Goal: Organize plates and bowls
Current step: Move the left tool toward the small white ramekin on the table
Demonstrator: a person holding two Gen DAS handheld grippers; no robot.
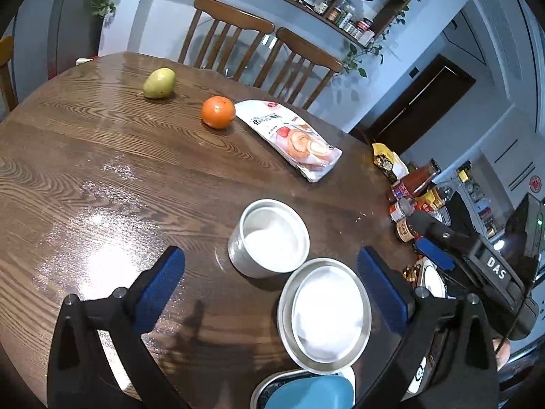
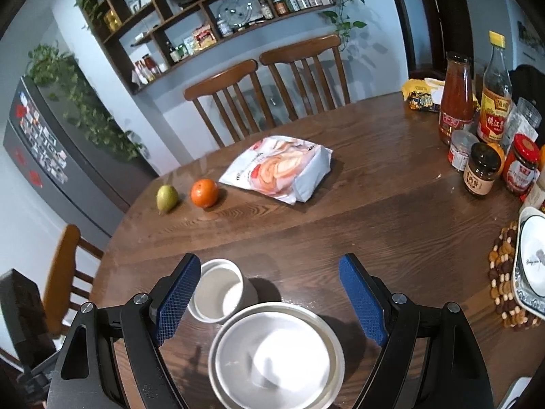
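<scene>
Both our left gripper and right gripper gape wide, holding nothing. Just ahead, the small bowl sits beside the wide bowl, unstacked; the plate waits far right.

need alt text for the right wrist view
Open right tongs hover over a wide metal bowl and a smaller bowl on a wooden table. Farther back lie a pear, an orange and a snack bag.

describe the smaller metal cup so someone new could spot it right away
On the round wooden table, look at the near edge, well in front of the orange. Two metal dishes sit side by side there. The small cup is the taller, narrower one, unlike the wide shallow bowl beside it.
</scene>
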